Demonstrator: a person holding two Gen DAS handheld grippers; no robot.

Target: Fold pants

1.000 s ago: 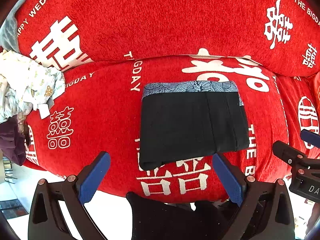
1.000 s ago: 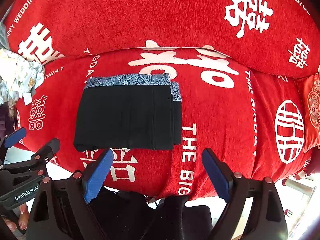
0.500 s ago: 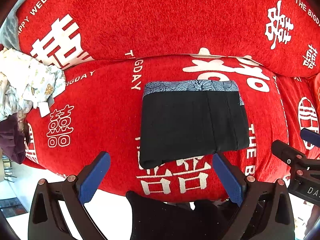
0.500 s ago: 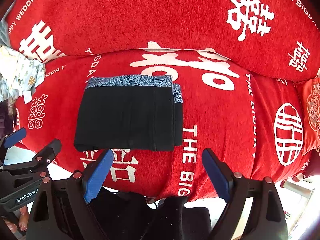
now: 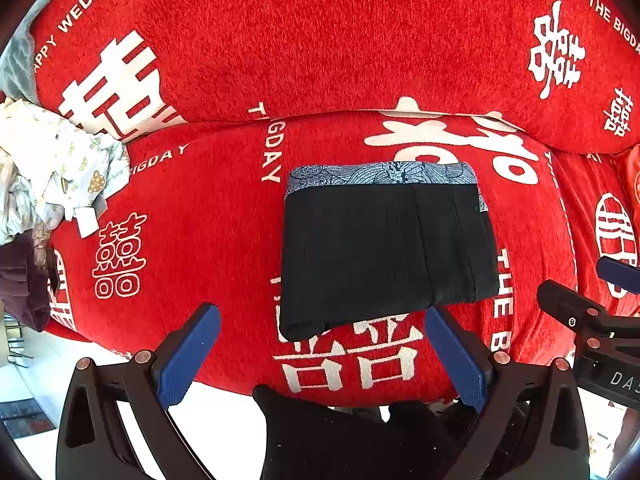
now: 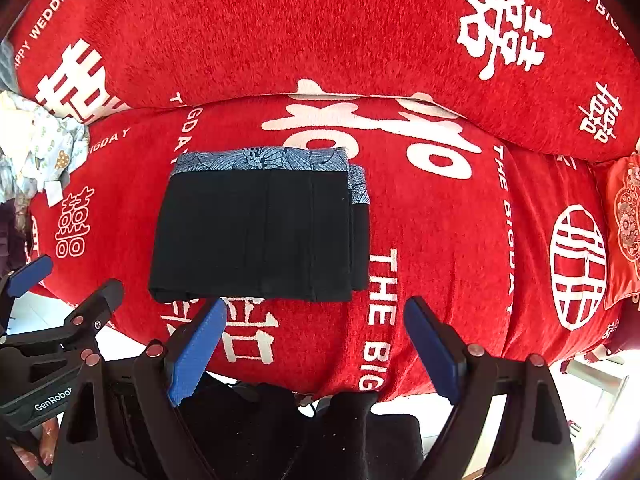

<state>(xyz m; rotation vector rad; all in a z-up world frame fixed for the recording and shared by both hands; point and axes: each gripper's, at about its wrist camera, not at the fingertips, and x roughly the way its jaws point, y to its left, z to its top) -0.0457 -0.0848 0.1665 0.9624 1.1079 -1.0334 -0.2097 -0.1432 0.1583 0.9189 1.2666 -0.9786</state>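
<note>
The black pants (image 5: 384,248) lie folded into a neat rectangle on the red sofa seat (image 5: 192,216), with a blue-grey patterned waistband along the far edge. In the right wrist view the same pants (image 6: 256,232) lie left of centre. My left gripper (image 5: 320,320) hangs open above the near edge of the pants, touching nothing. My right gripper (image 6: 316,312) also stands open, nothing between its blue pads, just off the near right corner of the pants. Each gripper shows at the edge of the other's view.
The red sofa backrest (image 5: 340,40) with white lettering rises behind the seat. A heap of pale printed clothes (image 5: 48,168) and a dark garment (image 5: 20,280) lie at the left end. An embroidered red cushion (image 6: 624,224) sits at the right end. White floor shows below the seat edge.
</note>
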